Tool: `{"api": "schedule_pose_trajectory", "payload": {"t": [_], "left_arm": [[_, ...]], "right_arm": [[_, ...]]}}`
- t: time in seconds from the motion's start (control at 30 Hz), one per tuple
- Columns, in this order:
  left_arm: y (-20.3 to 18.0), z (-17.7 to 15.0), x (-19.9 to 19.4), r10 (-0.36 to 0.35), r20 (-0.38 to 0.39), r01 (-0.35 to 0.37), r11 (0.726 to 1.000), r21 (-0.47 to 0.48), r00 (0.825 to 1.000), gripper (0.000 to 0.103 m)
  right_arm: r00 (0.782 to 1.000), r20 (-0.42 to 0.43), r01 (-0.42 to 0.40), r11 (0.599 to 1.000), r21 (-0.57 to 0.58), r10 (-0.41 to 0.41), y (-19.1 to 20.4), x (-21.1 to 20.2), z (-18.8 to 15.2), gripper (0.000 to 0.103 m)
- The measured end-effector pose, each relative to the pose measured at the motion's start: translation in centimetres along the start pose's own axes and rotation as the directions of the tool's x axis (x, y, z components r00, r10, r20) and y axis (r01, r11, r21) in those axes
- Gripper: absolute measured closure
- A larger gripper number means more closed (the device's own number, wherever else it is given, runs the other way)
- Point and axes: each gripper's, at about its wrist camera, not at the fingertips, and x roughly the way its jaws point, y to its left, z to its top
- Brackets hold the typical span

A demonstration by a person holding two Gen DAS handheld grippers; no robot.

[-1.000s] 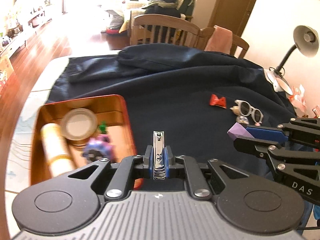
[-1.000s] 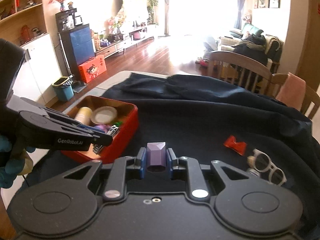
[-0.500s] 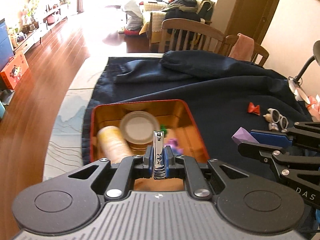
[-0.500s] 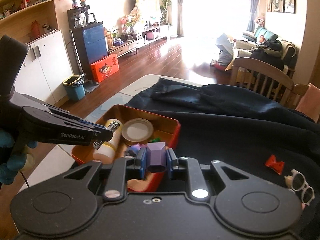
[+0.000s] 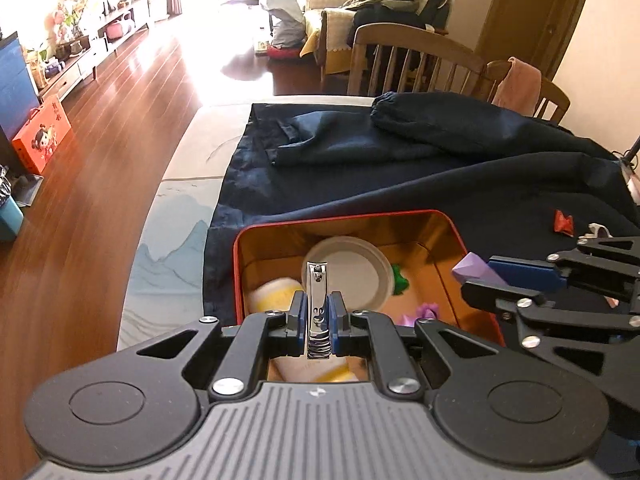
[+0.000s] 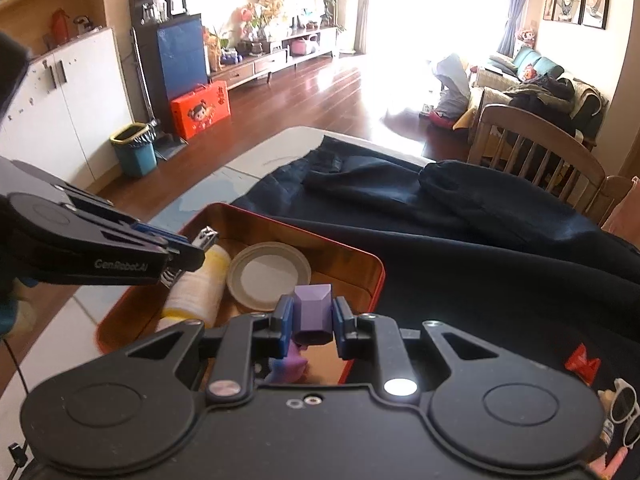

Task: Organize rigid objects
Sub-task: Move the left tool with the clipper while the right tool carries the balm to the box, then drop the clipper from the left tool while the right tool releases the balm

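Hovering over the red tin (image 5: 448, 220), both tools have swung in from the dark cloth (image 5: 440, 184) on the desk, so the drop looks close. The left hand-held gripper (image 5: 318, 312) pinches a nail clipper (image 5: 318, 304) above the white lid (image 5: 348, 272) and yellow-banded bottle (image 6: 196, 288); the right hand-held gripper (image 6: 313, 316) clamps a purple block (image 6: 313, 308). A second ago the tin lay off to the left; the red bow (image 6: 582, 362) and sunglasses (image 6: 624, 404) now sit far right.

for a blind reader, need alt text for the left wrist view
The left gripper holds a metal nail clipper upright over an open red tin holding a round lid and a yellow-and-white bottle. At right, the right gripper holds a purple block over the tin's edge.
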Motion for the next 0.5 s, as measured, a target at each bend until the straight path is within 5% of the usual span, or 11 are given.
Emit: {"api": "schedule_pose_trajectory", "payload": {"t": [0.5], "left_arm": [[1.4, 2.3, 4.3, 0.024, -0.053, -0.025, 1.000, -0.018, 0.998, 0.092]], "right_arm": [[0.994, -0.100, 0.038, 0.997, -0.062, -0.044, 0.5, 5.1, 0.1, 0.083]]}}
